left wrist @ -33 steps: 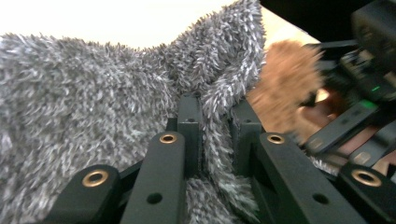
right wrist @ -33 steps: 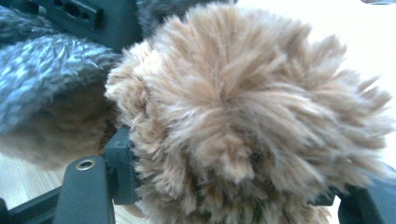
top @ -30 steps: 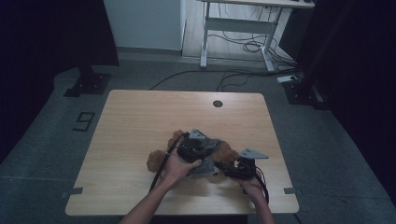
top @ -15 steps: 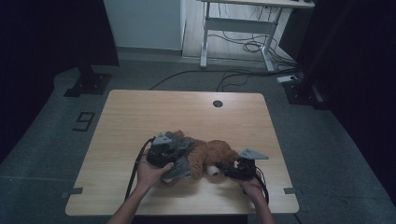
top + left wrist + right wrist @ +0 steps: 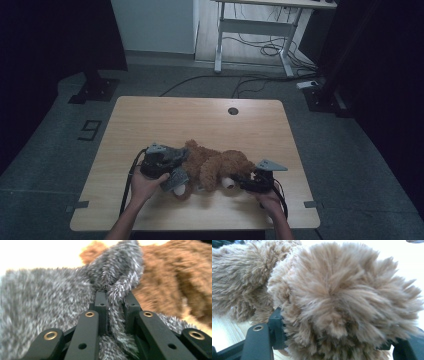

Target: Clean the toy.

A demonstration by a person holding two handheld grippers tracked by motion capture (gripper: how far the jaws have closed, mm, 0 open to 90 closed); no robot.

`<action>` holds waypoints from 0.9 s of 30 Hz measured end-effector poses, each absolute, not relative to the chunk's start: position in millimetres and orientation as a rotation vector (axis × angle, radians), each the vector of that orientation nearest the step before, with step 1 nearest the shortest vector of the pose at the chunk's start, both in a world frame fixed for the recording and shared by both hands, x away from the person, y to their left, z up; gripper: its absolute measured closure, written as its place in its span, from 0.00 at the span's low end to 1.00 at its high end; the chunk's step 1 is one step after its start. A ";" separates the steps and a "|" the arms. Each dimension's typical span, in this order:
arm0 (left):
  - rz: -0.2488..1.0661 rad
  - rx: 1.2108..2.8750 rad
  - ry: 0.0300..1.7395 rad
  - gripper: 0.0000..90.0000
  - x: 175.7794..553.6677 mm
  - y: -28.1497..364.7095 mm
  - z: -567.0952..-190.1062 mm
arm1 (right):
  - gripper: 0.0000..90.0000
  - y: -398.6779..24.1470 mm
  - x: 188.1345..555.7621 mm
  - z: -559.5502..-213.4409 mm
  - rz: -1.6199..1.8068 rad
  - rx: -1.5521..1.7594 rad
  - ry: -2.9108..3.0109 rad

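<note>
A brown teddy bear [image 5: 220, 165] lies on its side near the front of the wooden table [image 5: 200, 120]. My left gripper [image 5: 180, 162] is at the bear's left end, shut on a fold of grey fuzzy fabric [image 5: 176, 176]. In the left gripper view the fabric [image 5: 37, 302] is pinched tight between the jaws of my left gripper [image 5: 115, 297], with the bear's brown fur [image 5: 180, 272] behind it. My right gripper [image 5: 240, 184] is at the bear's right end. Its jaws [image 5: 337, 340] clamp a thick tuft of the bear [image 5: 337, 290]; which part of the bear I cannot tell.
A round cable hole [image 5: 233, 110] sits near the table's far edge. Behind the table are a white desk frame [image 5: 255, 30] and loose cables [image 5: 270, 50] on the floor. A black stand base [image 5: 95, 90] and a floor marking [image 5: 90, 130] lie to the left.
My left gripper has moved left with the grey fabric, from over the bear's middle to its left end. The right gripper and the bear's right end have stayed put.
</note>
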State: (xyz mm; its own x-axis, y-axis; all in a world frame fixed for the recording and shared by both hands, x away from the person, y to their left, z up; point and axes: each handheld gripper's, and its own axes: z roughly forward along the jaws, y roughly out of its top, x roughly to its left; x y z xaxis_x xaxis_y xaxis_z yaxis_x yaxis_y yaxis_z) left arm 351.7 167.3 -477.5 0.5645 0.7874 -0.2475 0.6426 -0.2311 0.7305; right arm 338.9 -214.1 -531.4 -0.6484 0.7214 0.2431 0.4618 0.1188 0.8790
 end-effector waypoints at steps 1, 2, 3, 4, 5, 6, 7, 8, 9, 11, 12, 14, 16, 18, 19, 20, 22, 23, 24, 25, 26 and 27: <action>0.210 1.947 1.160 0.86 351.3 170.3 -479.8 | 0.35 -214.1 339.0 -531.4 1.544 1.169 2.154; 0.207 1.939 1.166 0.86 350.2 172.4 -482.2 | 0.35 -214.1 339.0 -531.4 1.545 1.169 2.154; 0.212 1.932 1.171 0.86 348.5 173.7 -484.9 | 0.35 -214.0 339.0 -531.4 1.546 1.168 2.155; 0.215 1.929 1.174 0.86 346.8 174.6 -487.8 | 0.35 -214.0 338.9 -531.4 1.546 1.169 2.156; 0.218 1.927 1.177 0.86 345.5 175.6 -490.5 | 0.35 -213.9 338.8 -531.4 1.546 1.169 2.156; 0.222 1.921 1.184 0.86 344.6 177.5 -492.9 | 0.34 -213.9 338.7 -531.3 1.543 1.171 2.157; 0.218 1.912 1.194 0.86 344.1 179.8 -495.1 | 0.34 -213.6 338.5 -531.4 1.543 1.173 2.154; 0.214 1.908 1.203 0.86 343.8 182.1 -496.9 | 0.34 -213.5 338.4 -531.4 1.543 1.175 2.153; 0.214 1.907 1.210 0.86 343.4 184.0 -498.4 | 0.34 -213.4 338.2 -531.4 1.543 1.176 2.152; 0.205 1.900 1.218 0.86 342.9 186.6 -499.8 | 0.33 -213.8 338.3 -531.5 1.542 1.177 2.155; 0.192 1.897 1.220 0.86 343.4 187.3 -499.7 | 0.33 -214.0 338.5 -531.7 1.544 1.179 2.156; 0.177 1.905 1.220 0.87 345.6 187.7 -495.1 | 0.32 -214.2 338.8 -531.9 1.548 1.186 2.153; 0.197 1.904 1.207 0.87 346.9 186.5 -483.5 | 0.32 -214.3 339.0 -532.1 1.553 1.195 2.148; 0.235 1.903 1.173 0.87 346.2 181.6 -466.7 | 0.32 -215.1 339.5 -532.1 1.554 1.202 2.149; 0.252 1.898 1.147 0.87 345.2 177.1 -457.5 | 0.32 -215.3 339.6 -532.2 1.555 1.205 2.148; 0.264 1.898 1.116 0.87 343.8 171.6 -448.4 | 0.32 -215.4 339.7 -532.4 1.558 1.208 2.145; 0.273 1.892 1.053 0.87 341.1 156.0 -432.1 | 0.32 -215.5 339.8 -532.6 1.562 1.211 2.143; 0.275 1.899 1.019 0.87 340.1 146.0 -425.3 | 0.32 -215.4 339.8 -532.6 1.562 1.212 2.141; 0.272 1.907 0.989 0.87 339.9 134.6 -419.7 | 0.32 -215.2 339.7 -532.7 1.563 1.213 2.139; 0.266 1.920 0.958 0.87 340.5 122.3 -415.2 | 0.32 -215.1 339.7 -532.7 1.563 1.213 2.138; 0.259 1.935 0.931 0.87 341.5 108.9 -411.7 | 0.32 -215.2 339.7 -532.8 1.563 1.214 2.137; 0.250 1.947 0.904 0.87 342.9 94.7 -409.0 | 0.32 -215.1 339.7 -532.8 1.564 1.218 2.135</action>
